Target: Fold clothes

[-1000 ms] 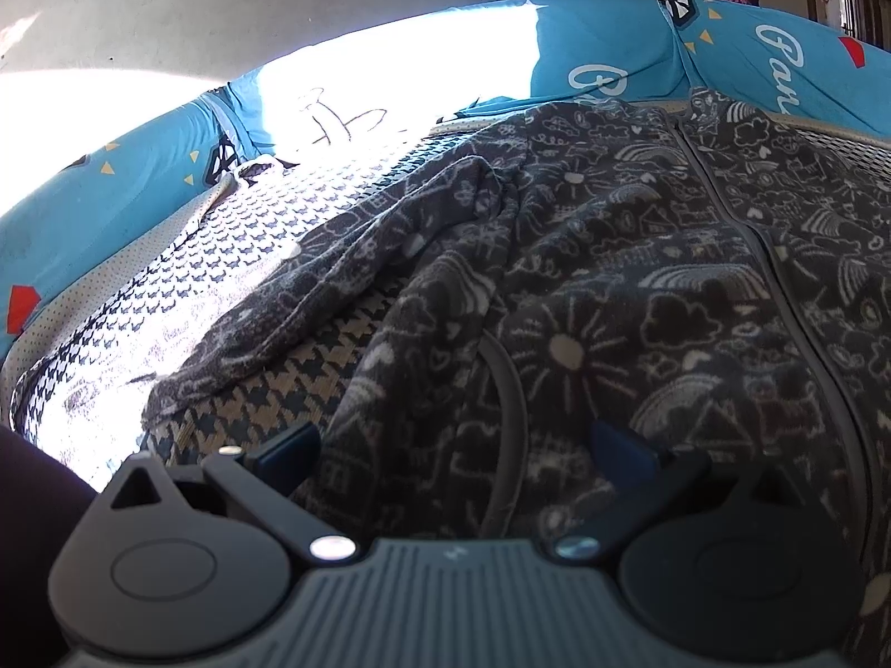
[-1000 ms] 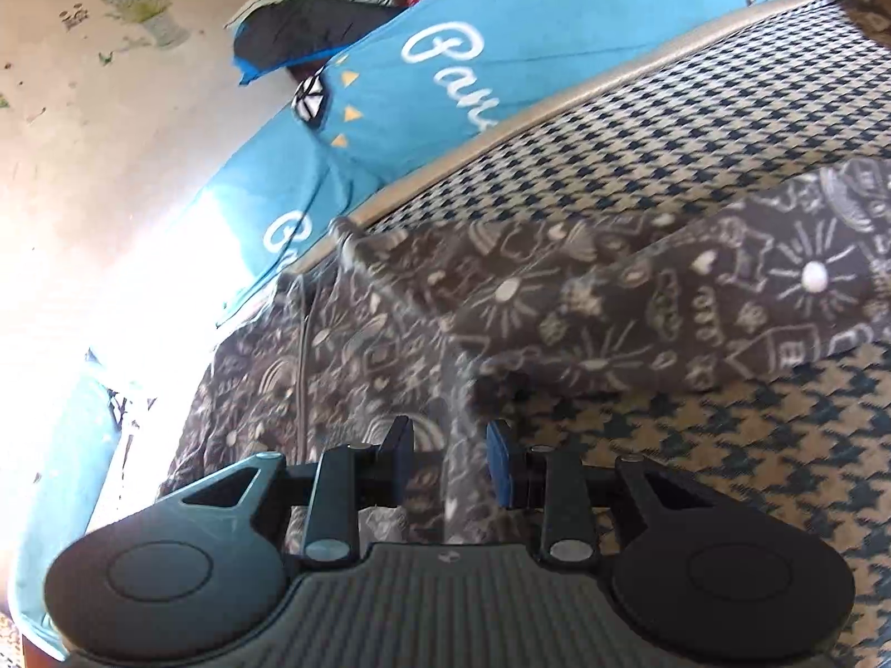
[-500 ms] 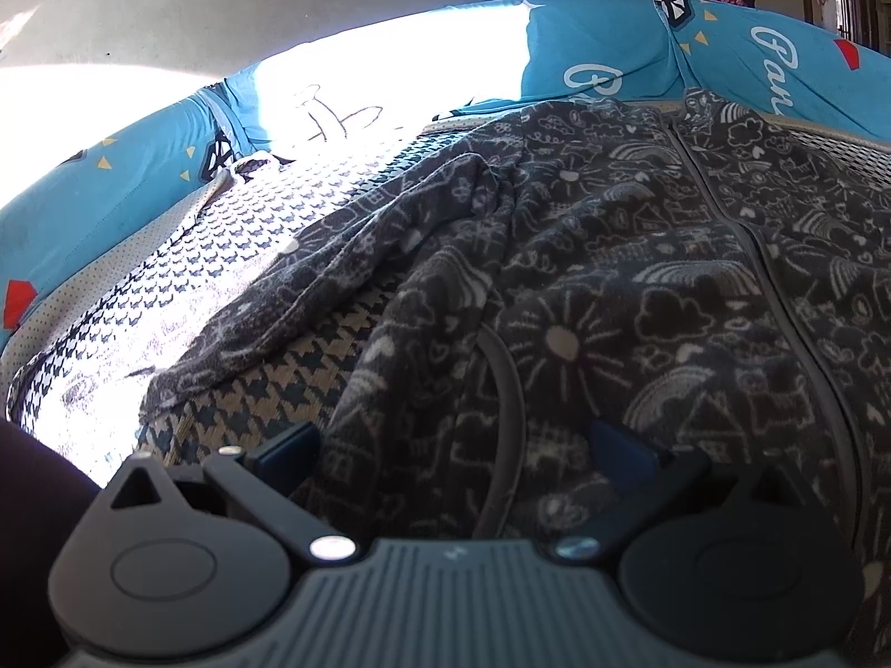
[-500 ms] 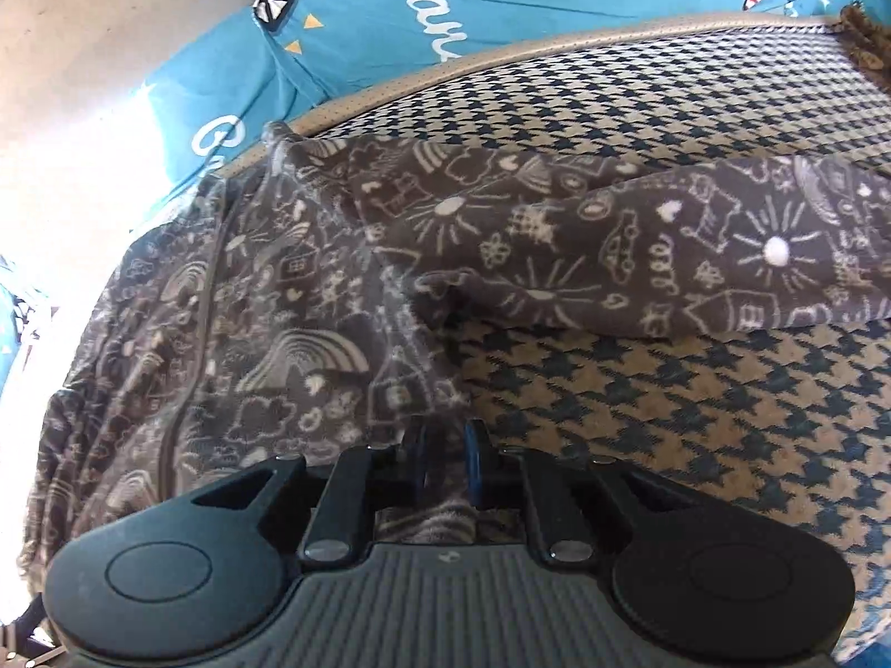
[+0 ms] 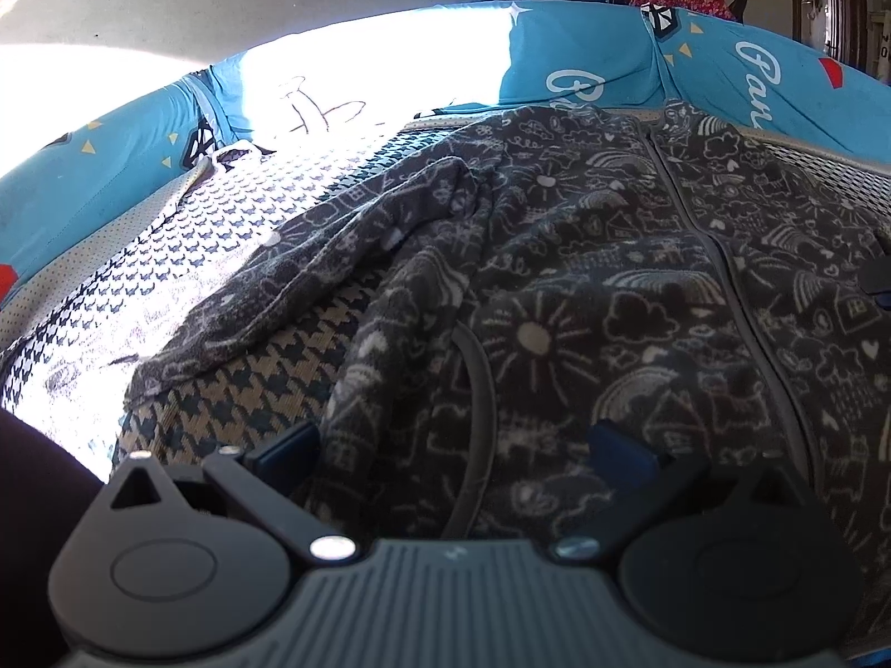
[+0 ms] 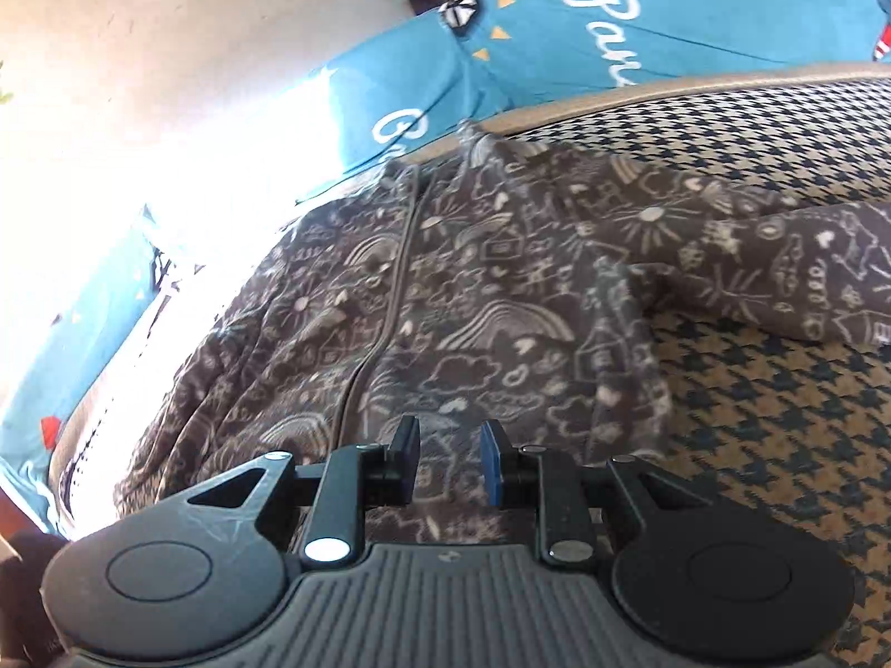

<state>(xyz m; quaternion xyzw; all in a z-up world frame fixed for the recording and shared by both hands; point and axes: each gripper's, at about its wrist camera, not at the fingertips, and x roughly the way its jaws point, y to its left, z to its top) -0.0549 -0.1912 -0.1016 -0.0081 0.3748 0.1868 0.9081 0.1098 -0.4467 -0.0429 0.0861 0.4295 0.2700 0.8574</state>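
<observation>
A dark grey fleece jacket [image 5: 584, 289] with white doodle print lies front-up on the houndstooth cover [image 5: 184, 256], its zipper [image 5: 724, 256] closed. One sleeve [image 5: 312, 278] trails off to the left. My left gripper [image 5: 451, 445] is open wide at the near hem, with a hump of jacket fabric between its fingers. In the right wrist view the jacket [image 6: 473, 306] fills the middle and its other sleeve [image 6: 779, 267] stretches right. My right gripper [image 6: 450, 440] hovers over the body just right of the zipper [image 6: 390, 300]. Its jaws are opening, with a narrow gap and no fabric pinched.
Blue printed bedding [image 5: 724, 67] is banked along the far edge of the cover, also seen in the right wrist view [image 6: 557, 28]. Strong sunlight washes out the far left. Bare houndstooth cover [image 6: 779, 417] lies right of the jacket. A dark shape [image 5: 33, 501] fills the near left corner.
My right gripper closed on a raised fold near the armpit, then let go and slid left over the jacket's body while rolling. The left gripper has stayed put.
</observation>
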